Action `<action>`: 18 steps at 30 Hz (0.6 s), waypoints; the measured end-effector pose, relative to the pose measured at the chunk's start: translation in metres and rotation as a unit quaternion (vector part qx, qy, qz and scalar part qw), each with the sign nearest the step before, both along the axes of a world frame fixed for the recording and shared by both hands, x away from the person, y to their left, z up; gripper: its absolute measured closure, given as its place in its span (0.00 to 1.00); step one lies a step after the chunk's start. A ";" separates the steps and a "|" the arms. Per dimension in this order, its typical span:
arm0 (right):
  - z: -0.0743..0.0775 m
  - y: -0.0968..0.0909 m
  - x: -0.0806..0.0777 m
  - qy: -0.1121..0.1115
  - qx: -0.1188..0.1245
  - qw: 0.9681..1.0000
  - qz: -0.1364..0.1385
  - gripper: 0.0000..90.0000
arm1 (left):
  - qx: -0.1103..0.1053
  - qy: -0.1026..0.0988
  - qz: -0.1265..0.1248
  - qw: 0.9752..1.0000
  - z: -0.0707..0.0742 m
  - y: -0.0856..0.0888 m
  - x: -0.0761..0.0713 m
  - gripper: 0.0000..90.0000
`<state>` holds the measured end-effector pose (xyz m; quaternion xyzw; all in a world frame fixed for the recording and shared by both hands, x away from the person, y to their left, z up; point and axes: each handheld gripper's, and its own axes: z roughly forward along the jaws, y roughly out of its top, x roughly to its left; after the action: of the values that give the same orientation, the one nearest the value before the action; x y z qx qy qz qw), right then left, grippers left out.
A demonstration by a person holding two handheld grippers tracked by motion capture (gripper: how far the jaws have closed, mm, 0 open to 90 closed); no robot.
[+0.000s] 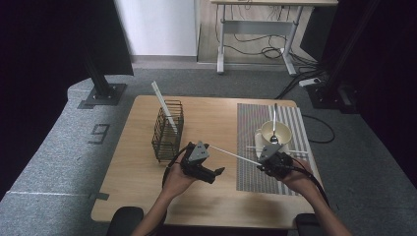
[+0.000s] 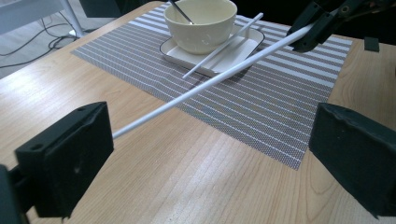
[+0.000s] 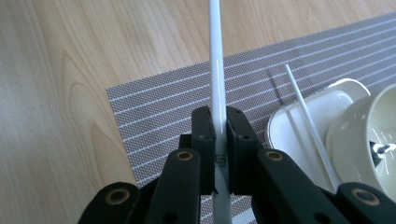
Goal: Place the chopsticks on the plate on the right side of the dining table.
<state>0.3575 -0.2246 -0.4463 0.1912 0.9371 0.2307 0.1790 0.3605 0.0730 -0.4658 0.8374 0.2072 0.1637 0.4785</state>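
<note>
In the high view, the right gripper [image 1: 264, 164] holds one end of a white chopstick [image 1: 236, 156], and the stick reaches across the counter [image 1: 216, 118] toward the left gripper [image 1: 220, 171]. This looks like a handover, judging from the pose: one gripper carries the stick, the other has let it free. A wire basket [image 1: 167, 130] stands on the left part of the counter with one flat white stick [image 1: 163, 105] leaning inside it, probably the store for such utensils. On the striped placemat [image 1: 255, 147] there is one cream bowl [image 1: 275, 132] with one spoon [image 1: 274, 123] in it.

In the left gripper view, the two jaws stand wide apart and hold nothing; the chopstick [image 2: 210, 81] passes near the left pad without being pressed. One second chopstick [image 2: 219, 46] lies across the white square plate [image 2: 243, 44] under the bowl [image 2: 201, 23], so I count two chopsticks.

In the right gripper view, the jaws are closed tight on the chopstick [image 3: 216, 56], which points straight ahead over the placemat [image 3: 159, 112]. The other chopstick [image 3: 308, 121] rests on the plate [image 3: 299, 112].
</note>
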 end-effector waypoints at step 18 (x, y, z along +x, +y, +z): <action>-0.003 -0.028 0.012 -0.007 0.010 0.998 -0.056 0.92 | -0.011 0.025 0.025 0.999 -0.028 0.008 -0.011 0.00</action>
<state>0.3691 -0.2522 -0.4489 0.2439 0.9212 0.2314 0.1958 0.3491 0.0809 -0.4937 0.8304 0.2420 0.1519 0.4784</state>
